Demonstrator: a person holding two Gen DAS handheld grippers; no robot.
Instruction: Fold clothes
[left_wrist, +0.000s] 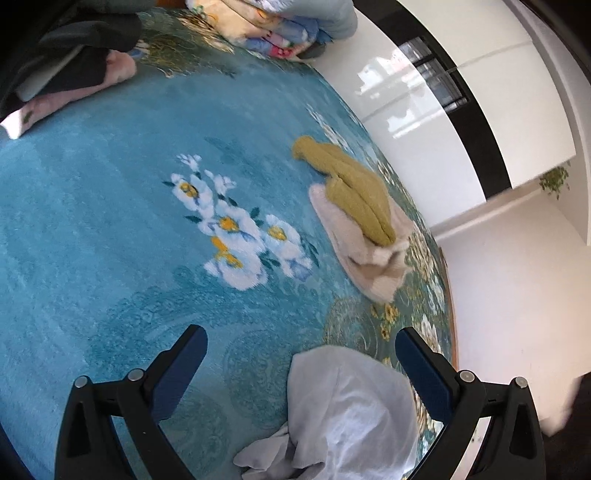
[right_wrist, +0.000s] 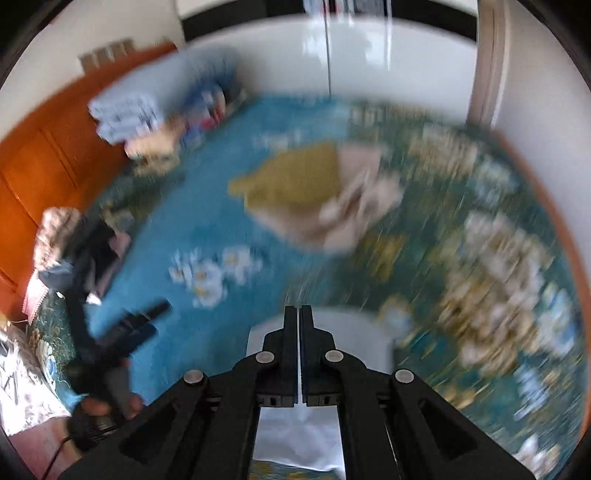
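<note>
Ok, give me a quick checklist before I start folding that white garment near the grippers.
1. Left hand-held gripper open: ok, nothing pinched.
2. Right hand-held gripper shut: ok; whether it pinches cloth: cannot tell.
3. White garment laid flat: not ok, bunched at one end.
4. Bare blue blanket to spread it on: ok.
5. Olive garment on the beige garment, apart from the white one: ok.
6. Right wrist view sharp: not ok, blurred.
</note>
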